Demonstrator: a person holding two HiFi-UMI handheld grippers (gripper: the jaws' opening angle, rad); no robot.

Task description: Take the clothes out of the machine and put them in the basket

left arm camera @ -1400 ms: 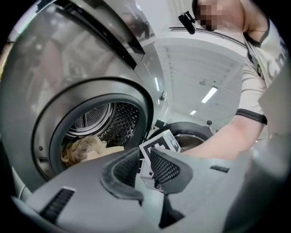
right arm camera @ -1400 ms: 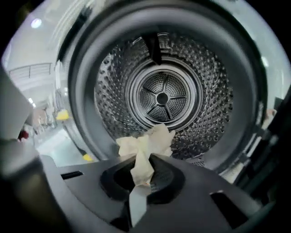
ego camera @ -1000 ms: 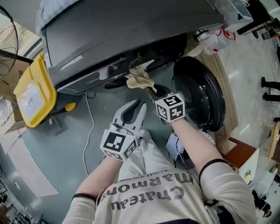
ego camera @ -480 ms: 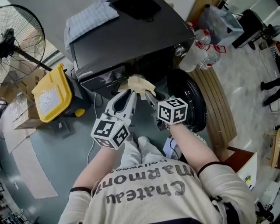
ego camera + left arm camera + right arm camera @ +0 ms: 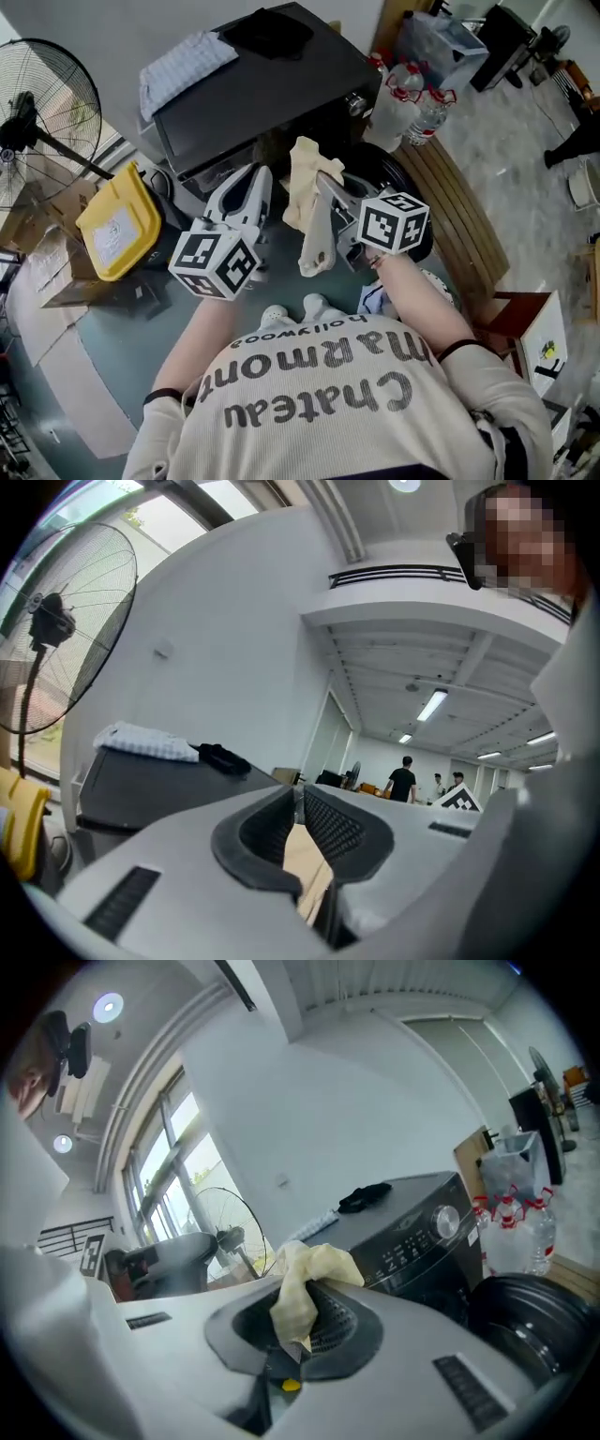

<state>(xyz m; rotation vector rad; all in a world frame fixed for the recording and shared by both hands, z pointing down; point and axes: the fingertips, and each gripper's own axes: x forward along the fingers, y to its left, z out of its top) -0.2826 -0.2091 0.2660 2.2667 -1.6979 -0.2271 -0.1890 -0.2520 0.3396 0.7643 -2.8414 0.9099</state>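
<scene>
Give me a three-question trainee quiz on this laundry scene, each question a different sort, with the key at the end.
1. True or false: the washing machine has its door open.
2. What is clamped in the right gripper? A. a black sock; B. a cream cloth; C. a water bottle.
3. Fill in the blank: the bin standing beside the machine is ____ in colour.
Key: 1 true; 2 B; 3 yellow.
</scene>
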